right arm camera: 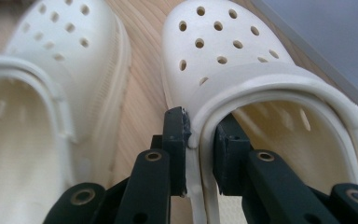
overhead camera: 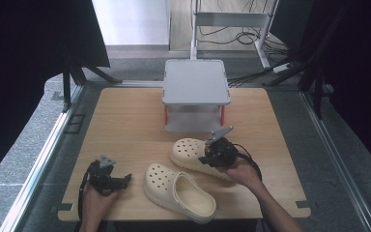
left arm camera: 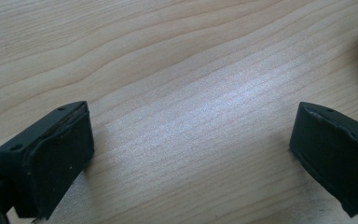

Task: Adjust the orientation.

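On the wooden desk [overhead camera: 125,121], we clamp our right gripper [right arm camera: 200,140] onto the rear clog's [right arm camera: 242,70] rim, beside the front clog [overhead camera: 178,191], while our left gripper [left arm camera: 191,154] gapes wide, empty.

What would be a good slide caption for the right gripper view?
Right gripper clamped on the side wall of one cream clog, its twin alongside on the wooden table.

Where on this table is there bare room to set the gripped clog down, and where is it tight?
Bare wood lies along the table's left side, between the grey stand and the open left gripper. The far right strip beside the stand is bare too. It is crowded in the middle front, where the right gripper clamps the far clog beside the near clog.
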`<action>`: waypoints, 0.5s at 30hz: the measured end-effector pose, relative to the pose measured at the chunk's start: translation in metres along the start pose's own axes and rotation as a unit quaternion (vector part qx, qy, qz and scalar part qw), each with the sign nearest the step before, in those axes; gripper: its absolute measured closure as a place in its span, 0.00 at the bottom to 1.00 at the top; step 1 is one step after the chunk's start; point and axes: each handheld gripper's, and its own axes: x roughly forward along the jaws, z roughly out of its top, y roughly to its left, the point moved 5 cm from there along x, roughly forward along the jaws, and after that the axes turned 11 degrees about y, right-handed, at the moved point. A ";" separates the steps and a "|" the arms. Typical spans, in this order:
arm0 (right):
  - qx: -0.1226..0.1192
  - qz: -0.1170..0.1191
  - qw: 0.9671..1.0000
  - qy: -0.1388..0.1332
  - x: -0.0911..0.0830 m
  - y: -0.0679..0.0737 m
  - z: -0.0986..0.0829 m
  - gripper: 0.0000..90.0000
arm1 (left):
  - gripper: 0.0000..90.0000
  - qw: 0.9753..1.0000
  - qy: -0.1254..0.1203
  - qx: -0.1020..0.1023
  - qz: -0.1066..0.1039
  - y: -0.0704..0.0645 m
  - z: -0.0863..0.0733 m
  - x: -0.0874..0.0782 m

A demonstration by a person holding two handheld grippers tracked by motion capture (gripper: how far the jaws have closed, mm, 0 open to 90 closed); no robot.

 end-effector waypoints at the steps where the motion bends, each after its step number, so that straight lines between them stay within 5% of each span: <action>1: 0.001 -0.002 1.000 0.001 -0.001 0.003 0.001 0.85 | 0.00 1.000 0.000 0.000 0.000 0.000 0.000 0.000; 9: 0.013 0.000 1.000 0.003 0.000 0.031 0.007 0.85 | 0.00 1.000 0.001 0.000 -0.001 0.000 0.000 0.000; 15: 0.015 0.011 1.000 0.001 0.006 0.038 0.006 0.85 | 0.00 1.000 0.002 0.000 -0.001 0.000 0.000 0.000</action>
